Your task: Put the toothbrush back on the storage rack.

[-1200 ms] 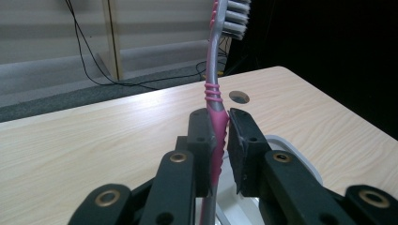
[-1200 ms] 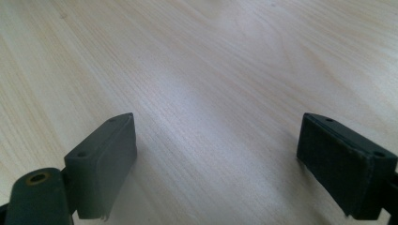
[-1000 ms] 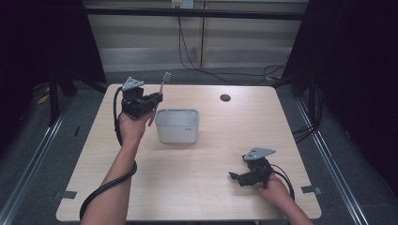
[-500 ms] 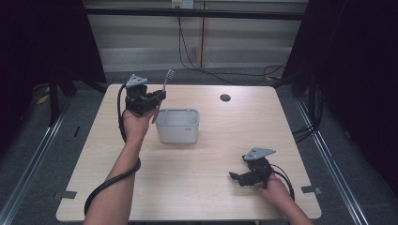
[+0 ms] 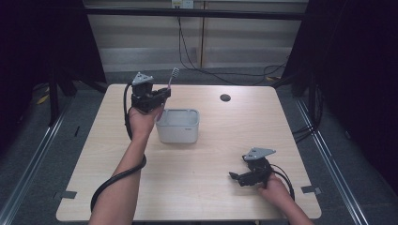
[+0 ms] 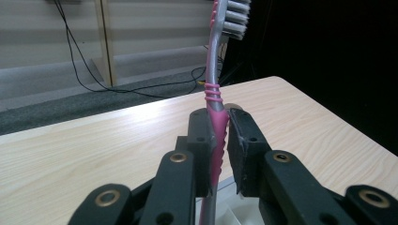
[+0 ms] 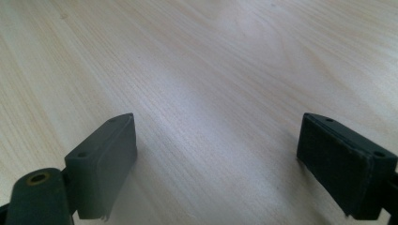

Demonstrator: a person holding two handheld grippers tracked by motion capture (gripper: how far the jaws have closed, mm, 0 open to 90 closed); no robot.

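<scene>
A pink and grey toothbrush (image 6: 216, 98) stands upright between the pads of my left gripper (image 6: 220, 140), which is shut on its handle; the bristled head (image 6: 233, 16) points up. From above, the left gripper (image 5: 162, 93) hovers just over the left rear corner of a white rectangular bin (image 5: 178, 125), with the toothbrush (image 5: 172, 77) slanting up and to the right. My right gripper (image 5: 234, 177) rests low at the table's front right, and its jaws stand wide apart over bare wood (image 7: 216, 140) with nothing between them.
The light wooden table (image 5: 234, 136) has a small dark round grommet (image 5: 225, 98) near its far edge. Black cables run across the floor behind the table. Dark floor and metal rails flank both sides.
The left gripper with the toothbrush has shifted slightly to the right, closer over the bin's corner. The right gripper has stayed still.
</scene>
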